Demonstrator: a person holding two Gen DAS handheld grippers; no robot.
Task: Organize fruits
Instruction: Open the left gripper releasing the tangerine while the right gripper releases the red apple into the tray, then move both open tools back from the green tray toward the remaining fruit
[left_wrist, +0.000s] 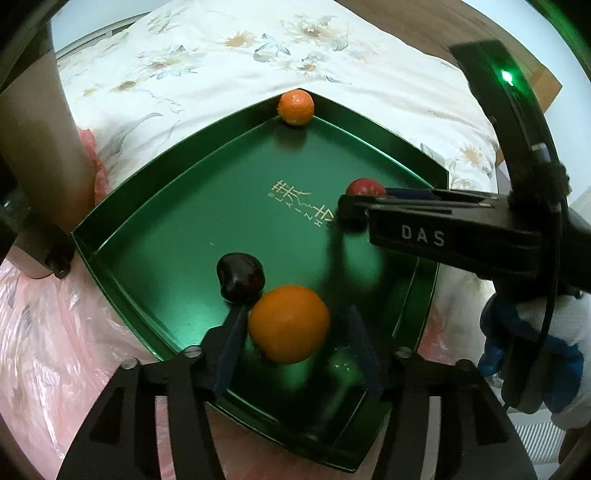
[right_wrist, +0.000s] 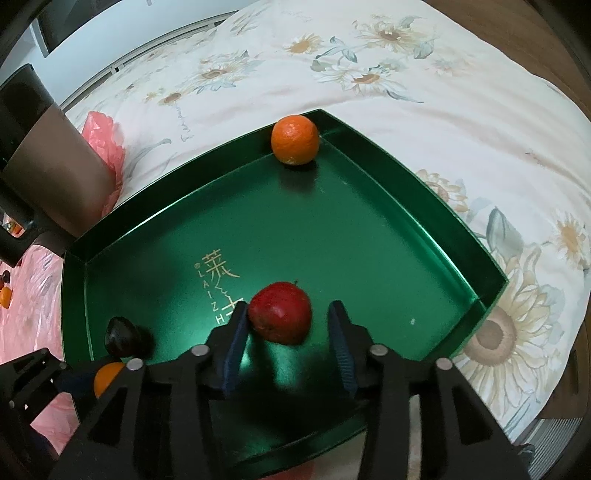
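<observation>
1. Setting first: everything sits on a bed with a sunflower-print bedspread (right_wrist: 369, 74), and crinkly pink plastic (left_wrist: 55, 332) covers the near-left part of it.
2. The green tray (right_wrist: 406, 206) lies on the bedspread, gold lettering on its floor, four fruits inside.
3. Nearest in the left wrist view: the left gripper (left_wrist: 295, 332) is spread wide over the tray's near corner, with an orange (left_wrist: 289, 324) between its fingers. The left finger looks right up against it, the right one is clear of it, so nothing is clamped.
4. Just behind that orange, touching or nearly so, is a dark plum (left_wrist: 241, 282).
5. The right gripper (right_wrist: 286, 328) is also wide open. A red apple (right_wrist: 279, 312) sits on the tray floor between the fingers, hugging the left one, with a gap on the right.
6. Far corner of the tray: a second orange (right_wrist: 294, 139), tucked against the walls, well apart from the rest.
7. Off to the left, a brown upright object (right_wrist: 55, 173) stands beside the tray; can't tell what it is.
8. A few small fruits (right_wrist: 5, 295) lie on the pink plastic at the far left edge.
</observation>
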